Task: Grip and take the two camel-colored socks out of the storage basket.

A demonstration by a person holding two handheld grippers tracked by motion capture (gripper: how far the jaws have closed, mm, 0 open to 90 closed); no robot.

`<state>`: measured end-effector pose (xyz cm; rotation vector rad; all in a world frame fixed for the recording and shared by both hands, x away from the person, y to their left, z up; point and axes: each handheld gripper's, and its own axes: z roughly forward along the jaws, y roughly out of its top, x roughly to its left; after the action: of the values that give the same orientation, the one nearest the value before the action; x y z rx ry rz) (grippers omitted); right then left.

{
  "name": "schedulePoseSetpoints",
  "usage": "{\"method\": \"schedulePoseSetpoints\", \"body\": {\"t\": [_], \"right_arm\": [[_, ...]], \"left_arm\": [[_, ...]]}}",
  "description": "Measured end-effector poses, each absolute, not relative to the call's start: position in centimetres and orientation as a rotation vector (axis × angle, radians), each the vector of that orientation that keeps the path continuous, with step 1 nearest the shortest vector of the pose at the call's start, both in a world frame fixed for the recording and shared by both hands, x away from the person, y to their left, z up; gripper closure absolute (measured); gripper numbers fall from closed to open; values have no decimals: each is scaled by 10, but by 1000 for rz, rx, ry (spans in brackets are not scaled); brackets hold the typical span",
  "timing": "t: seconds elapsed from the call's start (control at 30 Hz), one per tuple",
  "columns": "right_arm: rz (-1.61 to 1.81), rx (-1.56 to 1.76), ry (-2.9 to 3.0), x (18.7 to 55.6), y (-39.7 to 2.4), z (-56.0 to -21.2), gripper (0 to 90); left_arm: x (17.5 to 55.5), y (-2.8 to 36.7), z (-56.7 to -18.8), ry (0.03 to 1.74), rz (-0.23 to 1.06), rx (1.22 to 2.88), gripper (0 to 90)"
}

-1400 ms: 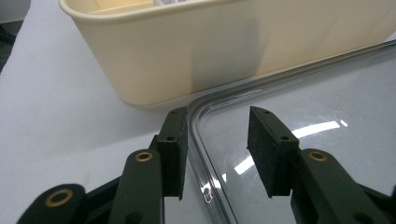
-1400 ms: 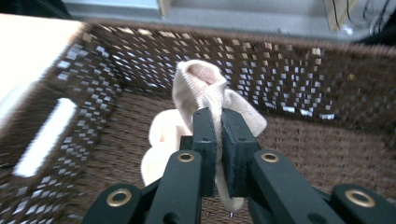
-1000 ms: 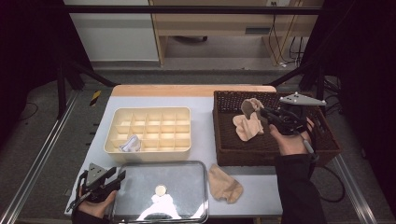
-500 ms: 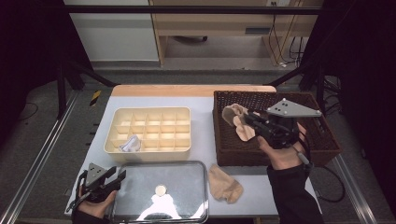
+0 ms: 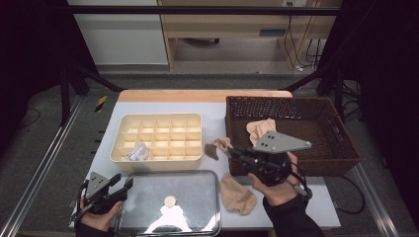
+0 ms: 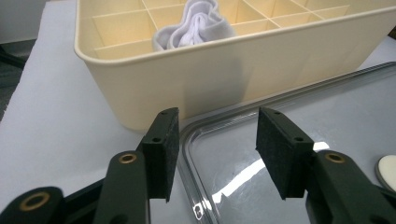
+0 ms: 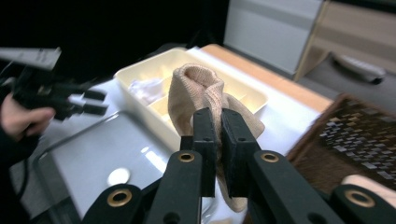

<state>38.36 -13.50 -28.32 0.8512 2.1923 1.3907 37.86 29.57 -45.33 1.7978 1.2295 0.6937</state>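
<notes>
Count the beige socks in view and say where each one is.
3: one beige sock clamped in the right gripper beside the basket, one inside the wicker basket, one on the table beside the tray. Others may lie hidden in the basket.

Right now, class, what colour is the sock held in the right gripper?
Beige: the sock shows best in the right gripper view.

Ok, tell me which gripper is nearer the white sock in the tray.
Left. The left gripper sits just below the tray's front wall, under the white sock, jaws open. The right gripper is across the tray's far side, shut on a beige sock.
</notes>
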Motion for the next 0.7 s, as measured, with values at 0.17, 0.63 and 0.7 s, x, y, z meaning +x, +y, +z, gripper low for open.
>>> {"method": "schedulePoseSetpoints", "body": {"t": [0.17,0.63,0.7], "right_arm": [[1378,843,2279,379,-119,-306,855],[1410,898,2454,371,-87,-374,856],[1414,903,2461,370,-85,-376,856]], "left_arm": [[377,294,-448,1208,693,1786,453],[369,274,-422,1135,712,1760,378],[368,271,-421,1130,717,1760,378]]}}
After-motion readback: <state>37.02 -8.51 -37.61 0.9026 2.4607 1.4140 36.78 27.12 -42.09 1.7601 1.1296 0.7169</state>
